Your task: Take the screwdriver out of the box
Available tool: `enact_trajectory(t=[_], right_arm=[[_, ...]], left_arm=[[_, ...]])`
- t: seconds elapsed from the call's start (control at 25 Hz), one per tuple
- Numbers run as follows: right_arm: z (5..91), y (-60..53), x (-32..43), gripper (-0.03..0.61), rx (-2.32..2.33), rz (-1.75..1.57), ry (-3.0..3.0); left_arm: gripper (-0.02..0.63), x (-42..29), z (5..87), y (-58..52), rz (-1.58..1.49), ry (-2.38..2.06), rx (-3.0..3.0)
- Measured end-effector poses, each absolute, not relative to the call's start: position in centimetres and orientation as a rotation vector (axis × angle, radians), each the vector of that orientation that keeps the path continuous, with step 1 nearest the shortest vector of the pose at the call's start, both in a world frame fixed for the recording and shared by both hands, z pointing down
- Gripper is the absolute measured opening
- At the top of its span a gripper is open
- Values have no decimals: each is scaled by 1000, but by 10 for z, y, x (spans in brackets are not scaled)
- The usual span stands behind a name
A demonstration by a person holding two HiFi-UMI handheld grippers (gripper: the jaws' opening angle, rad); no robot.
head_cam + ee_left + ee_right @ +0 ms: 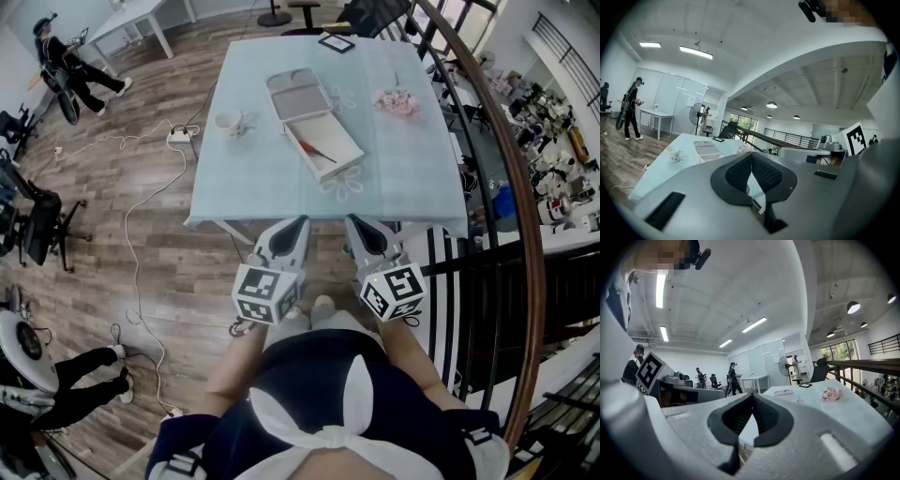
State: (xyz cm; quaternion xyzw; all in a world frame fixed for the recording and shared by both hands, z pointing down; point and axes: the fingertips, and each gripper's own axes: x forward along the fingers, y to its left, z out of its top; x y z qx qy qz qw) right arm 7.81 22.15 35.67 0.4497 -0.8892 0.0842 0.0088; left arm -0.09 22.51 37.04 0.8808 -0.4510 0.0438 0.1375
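Facing pale blue table [412, 159], box [343, 142], wood floor [169, 281], railing [513, 169]

No text, label, brand or number is legible anywhere.

At the lower centre of the head view, the person wears a dark navy garment [314, 370] with a white bow [323, 436]. The left gripper [289, 232] and right gripper [364, 232] are pale grey shells with dark textured pads [738, 176]. Each bears a cube [265, 292] of black-and-white square markers.

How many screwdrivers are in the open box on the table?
1. The screwdriver lies diagonally in the tray of the open box, near the middle of the table. The rest of the tray looks bare, though something small could escape notice.
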Motion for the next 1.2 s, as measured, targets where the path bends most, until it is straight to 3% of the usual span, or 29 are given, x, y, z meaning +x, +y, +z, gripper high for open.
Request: enact_trajectory(t=[1.2], right_arm=[[369,159,132,0,1375,251,-2845]], left_arm=[[17,26,396,155,154,-1384,2481]])
